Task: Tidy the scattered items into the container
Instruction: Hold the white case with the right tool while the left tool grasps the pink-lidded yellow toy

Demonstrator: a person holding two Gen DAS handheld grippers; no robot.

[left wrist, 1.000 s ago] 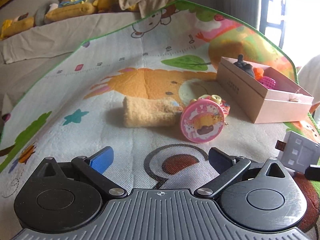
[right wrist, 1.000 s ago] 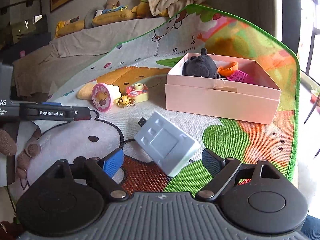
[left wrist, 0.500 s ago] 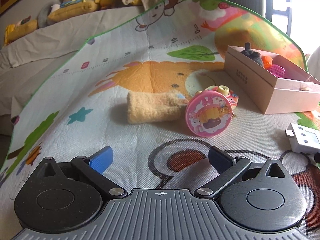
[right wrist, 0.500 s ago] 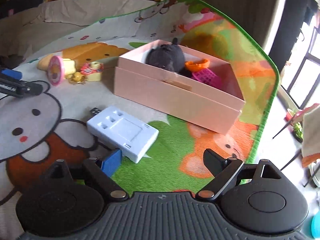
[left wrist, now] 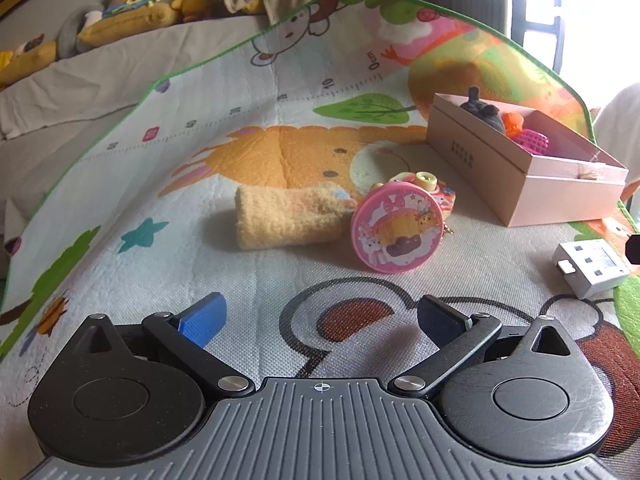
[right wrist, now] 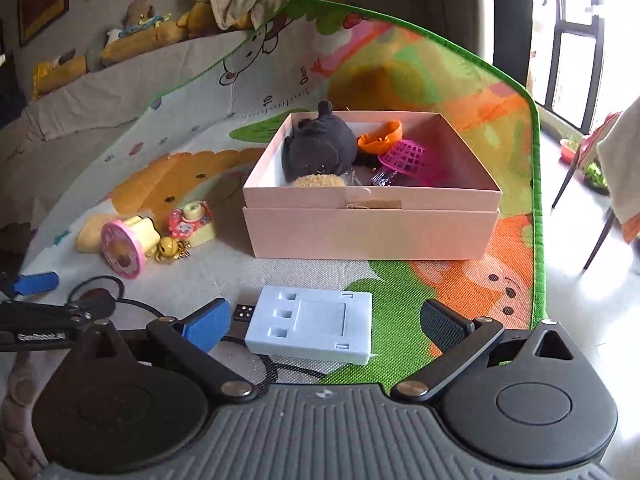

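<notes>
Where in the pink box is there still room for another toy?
The pink box has bare floor along its right side, between the pink basket and the right wall. Its left half is crowded: black plush, orange cup, a tan fuzzy thing.

- My left wrist view sits low over the cartoon-printed play mat (left wrist: 256, 272), facing the sofa.
- My right wrist view looks nearer into the pink cardboard box (right wrist: 372, 232); both share it (left wrist: 516, 176).
</notes>
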